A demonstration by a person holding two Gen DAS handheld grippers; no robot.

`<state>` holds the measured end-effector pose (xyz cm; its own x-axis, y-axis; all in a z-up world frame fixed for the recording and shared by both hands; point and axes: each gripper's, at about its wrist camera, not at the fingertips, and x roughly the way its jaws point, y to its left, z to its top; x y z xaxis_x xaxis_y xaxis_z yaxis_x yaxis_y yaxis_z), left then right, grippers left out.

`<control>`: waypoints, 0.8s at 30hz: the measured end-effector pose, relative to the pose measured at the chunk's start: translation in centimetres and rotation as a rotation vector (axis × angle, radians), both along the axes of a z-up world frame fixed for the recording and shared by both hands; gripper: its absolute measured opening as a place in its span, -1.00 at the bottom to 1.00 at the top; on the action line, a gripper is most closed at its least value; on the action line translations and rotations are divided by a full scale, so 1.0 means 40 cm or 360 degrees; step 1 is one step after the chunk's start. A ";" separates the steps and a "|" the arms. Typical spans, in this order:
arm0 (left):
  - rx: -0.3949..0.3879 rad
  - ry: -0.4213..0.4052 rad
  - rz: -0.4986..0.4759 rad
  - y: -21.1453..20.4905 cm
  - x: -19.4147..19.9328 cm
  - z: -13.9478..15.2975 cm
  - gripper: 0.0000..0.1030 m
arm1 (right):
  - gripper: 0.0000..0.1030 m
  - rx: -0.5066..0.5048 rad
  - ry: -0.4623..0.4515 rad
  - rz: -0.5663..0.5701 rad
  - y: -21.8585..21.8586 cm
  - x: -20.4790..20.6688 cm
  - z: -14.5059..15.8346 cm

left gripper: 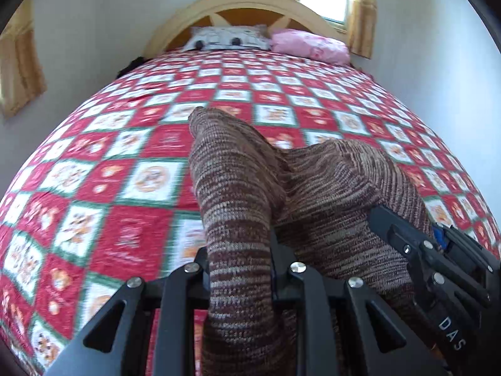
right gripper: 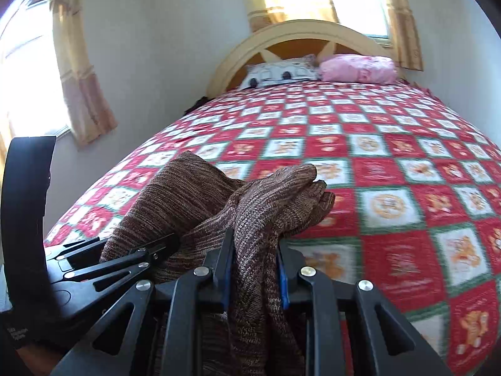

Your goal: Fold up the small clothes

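Observation:
A brown striped knitted garment [left gripper: 250, 181] is held up over the bed's near end. My left gripper [left gripper: 239, 260] is shut on a bunched edge of it, and the cloth drapes forward over the fingers. My right gripper [right gripper: 255, 257] is shut on another bunched part of the same garment [right gripper: 269, 200]. The two grippers are close side by side: the right one shows at the right of the left wrist view [left gripper: 416, 244], and the left one at the left of the right wrist view [right gripper: 156, 250]. The garment's lower part is hidden under the grippers.
A bed with a red, white and green checked quilt [left gripper: 131, 163] fills both views. A white cat-face pillow [left gripper: 228, 39] and a pink pillow [left gripper: 310, 45] lie at the curved wooden headboard [left gripper: 250, 0]. Curtained windows are behind and at the left [right gripper: 81, 72].

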<state>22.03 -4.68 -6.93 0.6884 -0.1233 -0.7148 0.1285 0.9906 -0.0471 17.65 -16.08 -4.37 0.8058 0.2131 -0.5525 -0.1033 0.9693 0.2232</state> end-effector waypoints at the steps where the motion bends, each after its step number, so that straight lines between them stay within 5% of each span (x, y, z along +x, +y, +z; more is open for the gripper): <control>1: -0.0006 0.0000 0.0036 0.027 0.001 0.000 -0.55 | -0.55 0.0001 -0.0005 0.0041 0.029 0.013 0.006; 12: 0.0009 -0.0032 0.0319 0.243 0.021 -0.005 -0.55 | -0.55 -0.0036 -0.0034 0.0295 0.267 0.110 0.018; 24: 0.0059 -0.0121 0.0432 0.376 0.094 -0.007 -0.55 | -0.55 -0.0106 -0.0132 0.0400 0.421 0.214 0.013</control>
